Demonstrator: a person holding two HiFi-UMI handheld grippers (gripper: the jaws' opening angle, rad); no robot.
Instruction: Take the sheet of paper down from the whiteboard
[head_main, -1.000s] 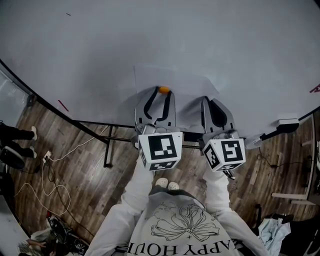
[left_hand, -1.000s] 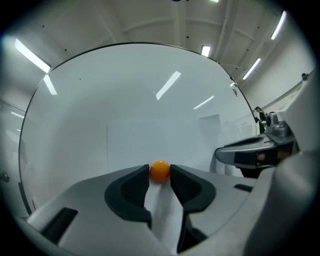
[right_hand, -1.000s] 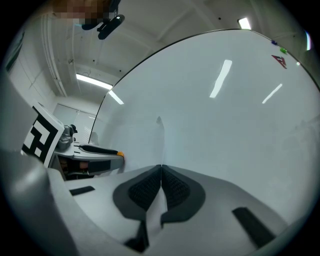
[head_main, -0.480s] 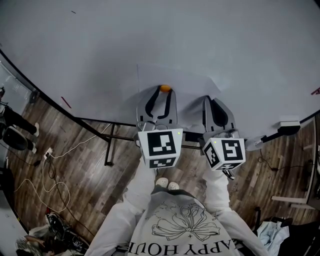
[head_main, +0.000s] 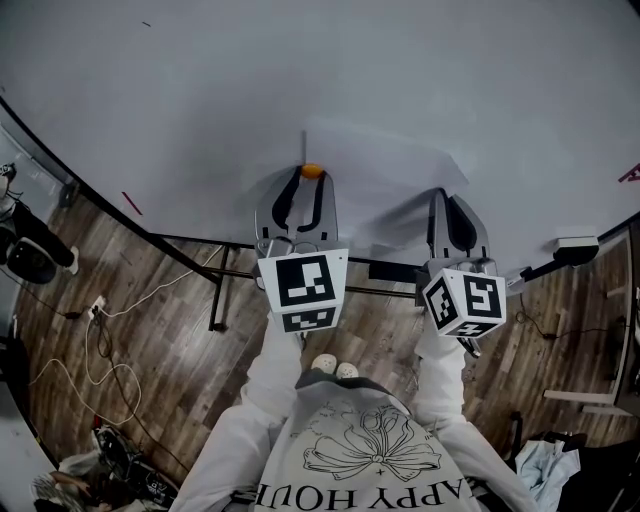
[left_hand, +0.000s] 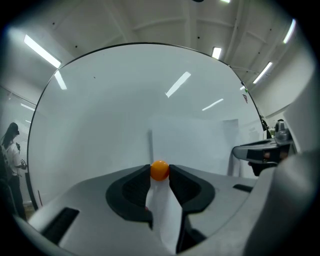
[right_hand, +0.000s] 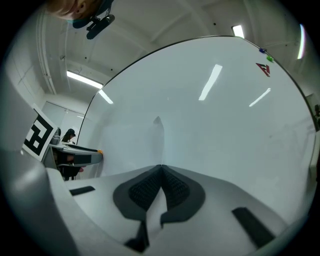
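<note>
A white sheet of paper (head_main: 385, 160) lies against the whiteboard (head_main: 250, 70), with its right part bowed away from the board. My left gripper (head_main: 311, 178) is shut on a small orange round magnet (head_main: 312, 170) by the sheet's left edge. The left gripper view shows the magnet (left_hand: 159, 170) pinched between the left gripper (left_hand: 159, 171) pads, with the paper (left_hand: 195, 140) behind. My right gripper (head_main: 455, 198) is shut on the sheet's right edge. In the right gripper view the paper (right_hand: 135, 145) runs between the closed pads of the right gripper (right_hand: 161, 168). Whether the magnet touches the board I cannot tell.
The board's black stand (head_main: 215, 290) and white cables (head_main: 100, 350) are on the wooden floor below. A grey eraser (head_main: 577, 244) sits at the board's lower right. A person (left_hand: 12, 150) stands far to the left. Small magnets (right_hand: 270, 59) and a red mark (right_hand: 263, 68) are near the board's upper right.
The right gripper has moved right with the paper's edge, and the sheet has shifted right and bowed out. The left gripper with the magnet has shifted slightly left.
</note>
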